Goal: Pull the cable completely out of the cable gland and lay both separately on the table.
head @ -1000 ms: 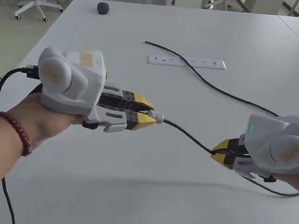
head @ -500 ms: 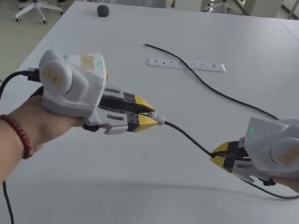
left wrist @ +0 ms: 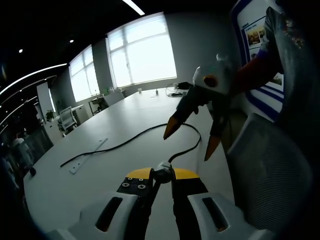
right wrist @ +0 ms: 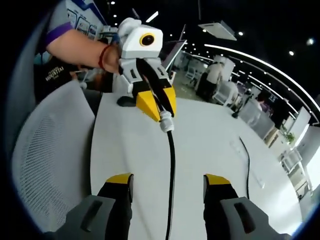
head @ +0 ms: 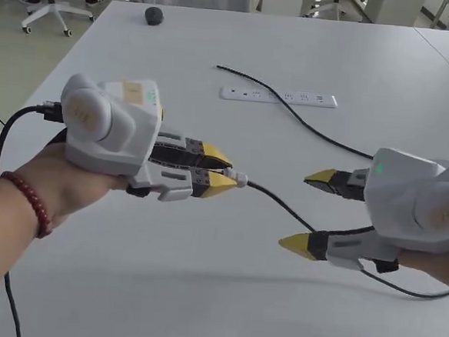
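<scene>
Nearer the person than the long white plastic power strip, and held clear above the pale grey table, the left gripper is clenched on the small white plastic cable gland, which pokes out just past its yellow tips; from the gland's outer end the thin black cable sags away toward the right gripper, whose two yellow-tipped jaws stand wide apart and grasp nothing; in the right gripper view the cable lies up the middle of that gap, clear of both jaws; past the right gripper it drops to the table, bends round and leads across the power strip, its free end lying just beyond the strip; the gland is small and half hidden by the tips, so how much cable sits inside it I cannot tell. Cable and gland look joined, so the pulling-out seems not yet done; the coming move turns on one line: the cable's long axis lies from gland to right gripper, nearly along the right jaws' own reach, and the right gripper is the nearer to the loose run; it would likely need to close on the cable and draw straight away from the gland along that axis.
</scene>
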A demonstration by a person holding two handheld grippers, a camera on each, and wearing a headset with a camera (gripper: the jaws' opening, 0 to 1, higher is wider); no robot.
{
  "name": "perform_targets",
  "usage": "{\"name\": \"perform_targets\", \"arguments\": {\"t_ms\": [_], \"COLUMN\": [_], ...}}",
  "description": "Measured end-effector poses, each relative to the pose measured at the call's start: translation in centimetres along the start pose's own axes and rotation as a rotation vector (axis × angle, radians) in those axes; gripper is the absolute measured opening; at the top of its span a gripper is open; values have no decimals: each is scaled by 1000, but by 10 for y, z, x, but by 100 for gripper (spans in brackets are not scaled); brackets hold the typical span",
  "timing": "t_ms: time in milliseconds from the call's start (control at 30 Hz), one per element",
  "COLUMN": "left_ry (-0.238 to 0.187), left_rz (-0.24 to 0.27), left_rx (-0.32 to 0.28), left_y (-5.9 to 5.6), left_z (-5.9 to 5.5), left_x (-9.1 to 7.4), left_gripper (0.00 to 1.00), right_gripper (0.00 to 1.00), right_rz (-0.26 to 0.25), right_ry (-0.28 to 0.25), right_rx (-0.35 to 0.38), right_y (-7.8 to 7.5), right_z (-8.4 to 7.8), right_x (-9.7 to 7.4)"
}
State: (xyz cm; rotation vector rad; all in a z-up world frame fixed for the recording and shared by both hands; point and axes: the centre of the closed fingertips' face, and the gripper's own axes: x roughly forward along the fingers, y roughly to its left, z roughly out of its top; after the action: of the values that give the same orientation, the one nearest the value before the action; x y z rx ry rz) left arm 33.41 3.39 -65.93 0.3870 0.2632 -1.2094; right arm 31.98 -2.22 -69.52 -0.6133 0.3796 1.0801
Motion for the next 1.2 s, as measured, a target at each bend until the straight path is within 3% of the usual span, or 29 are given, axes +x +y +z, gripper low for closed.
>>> {"name": "perform_targets", "arguments": {"t_ms": [267,467,767,1200], "left_ry": [-2,-2,-2,-14], "left_rz": [2,0,-1,-8], "left_rx": [-1,-1,-1,-2], "left_y": [0,-1,-2,-3], "left_z": [0,0,0,4], "left_x": [0,0,0,1], "left_gripper": [15,15,15,15], "right_gripper": [55,53,48,26], "right_rz": [14,16,23,34], "right_ry": [-50,-61,-42,-6], "right_rx": [-62,-89,-130,-176], "right_y": [5,4,3,-1], "right_z": [31,44,46,44], "right_x": [6,8,15,22]}}
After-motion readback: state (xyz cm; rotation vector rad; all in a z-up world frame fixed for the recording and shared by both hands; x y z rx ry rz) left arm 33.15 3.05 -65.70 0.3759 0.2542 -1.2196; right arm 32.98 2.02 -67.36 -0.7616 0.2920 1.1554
